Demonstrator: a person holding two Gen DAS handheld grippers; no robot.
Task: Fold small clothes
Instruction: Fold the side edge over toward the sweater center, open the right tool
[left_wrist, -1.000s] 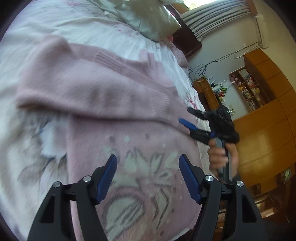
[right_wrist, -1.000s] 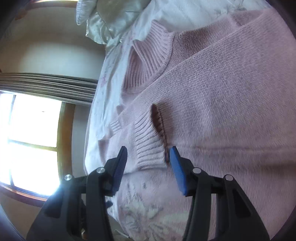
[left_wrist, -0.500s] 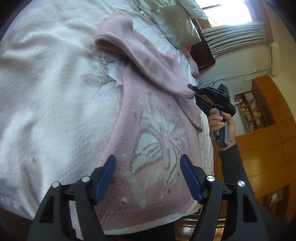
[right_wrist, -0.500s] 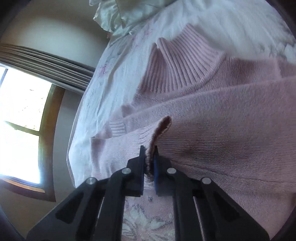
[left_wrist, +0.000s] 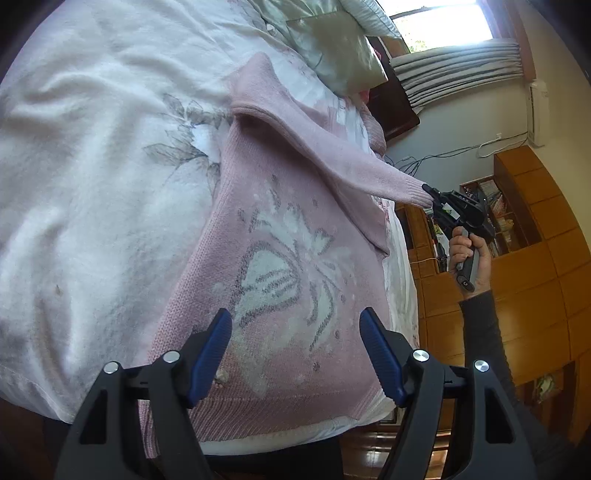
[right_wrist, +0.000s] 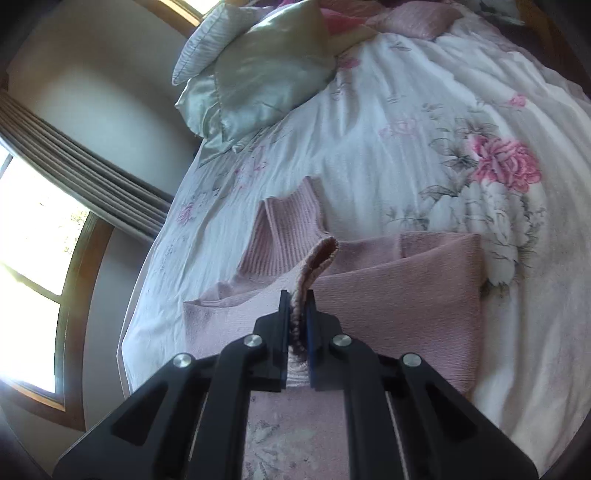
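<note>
Pink sweater (left_wrist: 295, 266) cuff (right_wrist: 317, 258) partly hidden between right gripper (right_wrist: 296, 317) fingers.

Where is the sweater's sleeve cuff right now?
The sleeve cuff is pinched in the shut right gripper, lifted off the pink sweater on the floral bedspread, at the right of the left wrist view.

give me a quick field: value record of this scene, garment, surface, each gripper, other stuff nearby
garment: pink sweater with a white bow pattern, lying flat
surface: white floral bedspread
right gripper: shut on the sleeve cuff, sleeve lifted off the sweater body
left gripper: open, above the sweater hem, holding nothing
nearby: satin pillows, window, wooden cabinets
</note>
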